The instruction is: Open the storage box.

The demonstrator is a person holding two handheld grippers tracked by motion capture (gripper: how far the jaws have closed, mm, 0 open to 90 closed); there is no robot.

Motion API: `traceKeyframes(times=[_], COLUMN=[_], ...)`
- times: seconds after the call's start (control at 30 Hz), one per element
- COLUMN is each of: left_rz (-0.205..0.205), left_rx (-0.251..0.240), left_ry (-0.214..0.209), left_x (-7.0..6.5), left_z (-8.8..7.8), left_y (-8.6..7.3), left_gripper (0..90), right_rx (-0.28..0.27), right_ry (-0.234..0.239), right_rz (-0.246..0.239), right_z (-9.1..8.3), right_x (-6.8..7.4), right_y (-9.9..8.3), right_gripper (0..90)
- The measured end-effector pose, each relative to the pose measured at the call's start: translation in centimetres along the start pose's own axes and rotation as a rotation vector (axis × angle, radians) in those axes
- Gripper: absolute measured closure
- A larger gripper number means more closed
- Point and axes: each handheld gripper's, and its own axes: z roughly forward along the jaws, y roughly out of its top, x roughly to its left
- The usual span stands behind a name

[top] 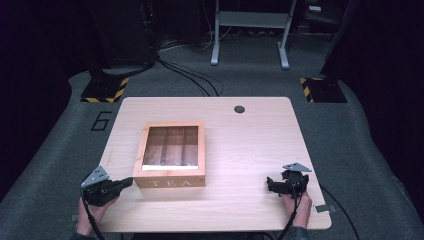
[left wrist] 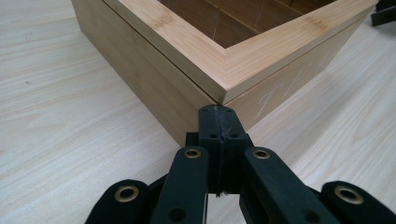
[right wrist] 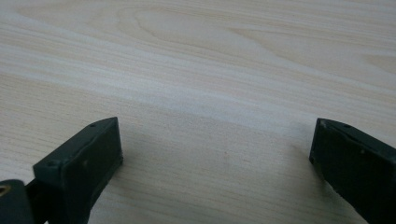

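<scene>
Pale woodgrain table [top: 250, 150], square bamboo tea box [top: 170, 182], black left gripper [left wrist: 219, 122] pinched

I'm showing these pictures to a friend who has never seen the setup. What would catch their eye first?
The wooden tea box with its glass lid, left of the middle of the pale table, stands out at once. The left tool, jaws shut on nothing, points at the box's near left corner. The right tool rests open near the table's right front edge, apart from the box.

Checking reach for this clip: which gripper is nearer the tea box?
Left. The left gripper, jaws shut, sits at the tea box front-left corner; the right gripper, jaws open, is well off to its right.
</scene>
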Motion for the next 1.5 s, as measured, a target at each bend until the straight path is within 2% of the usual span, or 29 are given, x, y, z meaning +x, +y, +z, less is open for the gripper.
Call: traceKeyframes(times=[0.1, 0.23, 0.47, 0.83, 0.9, 1.03, 1.13, 1.2, 1.27, 1.5], left_rz=[-0.02, -0.022, -0.033, -0.033, -0.023, -0.026, -0.025, -0.026, -0.021, -0.004], left_rx=[-0.012, -0.012, -0.03, -0.076, -0.072, -0.105, -0.104, -0.128, -0.123, -0.157], left_ry=[-0.022, -0.039, -0.049, -0.045, -0.043, -0.034, -0.036, -0.04, -0.044, -0.043], left_x=[0.3, 0.5, 0.6, 0.4, 0.3, 0.2, 0.2, 0.1, 0.1, -0.2], left_z=[0.0, -0.1, -0.1, -0.1, -0.2, -0.1, -0.2, -0.2, -0.1, 0.5], left_y=[-0.2, -0.3, -0.5, -0.3, -0.2, 0.0, 0.0, 0.2, 0.4, 1.5], left_gripper=[89.9, 89.9, 89.8, 89.3, 88.8, 88.7, 88.6, 88.9, 88.8, 88.2], right_rx=[0.001, -0.001, -0.002, 0.0, 0.0, 0.001, -0.001, -0.002, -0.001, -0.002], right_ry=[-0.001, 0.0, -0.001, 0.0, -0.001, 0.0, -0.001, 0.0, -0.001, -0.001], right_rz=[0.0, 0.0, 0.003, 0.0, 0.0, -0.001, 0.002, 0.0, 0.002, 0.003], right_z=[0.0, 0.0, 0.0, 0.0, 0.0, 0.0, 0.0, 0.0, 0.0, 0.0], right_x=[0.0, 0.0, 0.0, 0.0, 0.0, 0.0, 0.0, 0.0, 0.0, 0.0], right_y=[0.0, 0.0, 0.0, 0.0, 0.0, 0.0, 0.0, 0.0, 0.0, 0.0], right_gripper=[1.9, 1.9, 1.9, 1.9, 1.9, 1.9, 1.9, 1.9, 1.9, 1.9])
